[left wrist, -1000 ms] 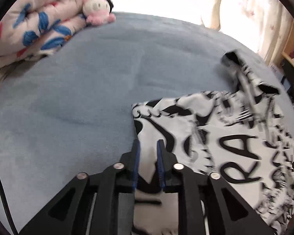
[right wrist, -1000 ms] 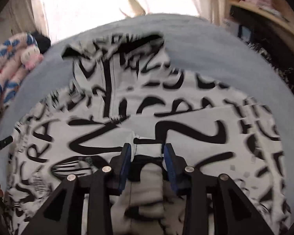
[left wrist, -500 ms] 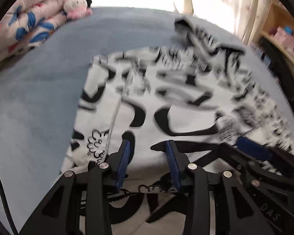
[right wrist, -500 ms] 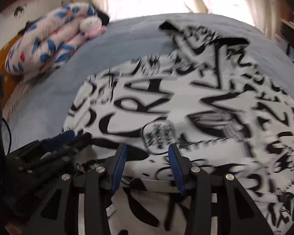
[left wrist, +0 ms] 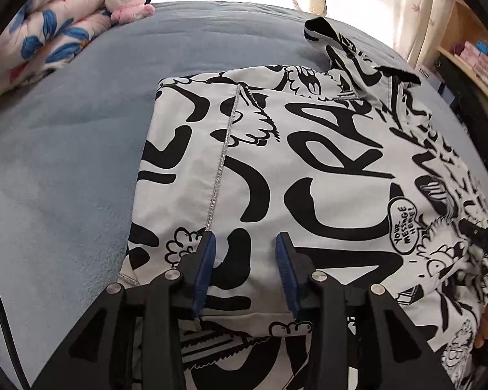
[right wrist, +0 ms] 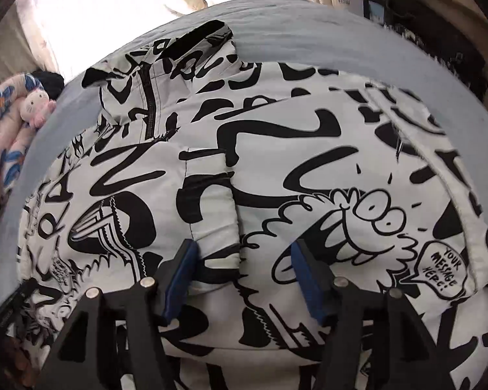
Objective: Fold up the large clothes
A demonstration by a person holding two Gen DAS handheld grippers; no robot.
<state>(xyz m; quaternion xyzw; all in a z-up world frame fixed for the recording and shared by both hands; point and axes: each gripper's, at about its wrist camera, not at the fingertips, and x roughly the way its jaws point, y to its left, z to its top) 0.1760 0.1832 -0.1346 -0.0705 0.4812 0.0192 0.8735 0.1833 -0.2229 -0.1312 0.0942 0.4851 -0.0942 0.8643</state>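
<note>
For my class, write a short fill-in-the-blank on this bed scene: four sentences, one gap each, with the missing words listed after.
1. The black-and-white printed garment lies on a ______ bedspread.
2. The speech bubble printed on the garment reads "Your ______ here!".
3. Beside the floral quilt sits a ______ plush cat.
4. The pads of the left tool and the right tool are ______ in colour.

Missing words: blue; message; pink; blue

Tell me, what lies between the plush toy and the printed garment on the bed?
Only bare blue blanket separates plush toy and garment, clearest in left wrist view.
</note>
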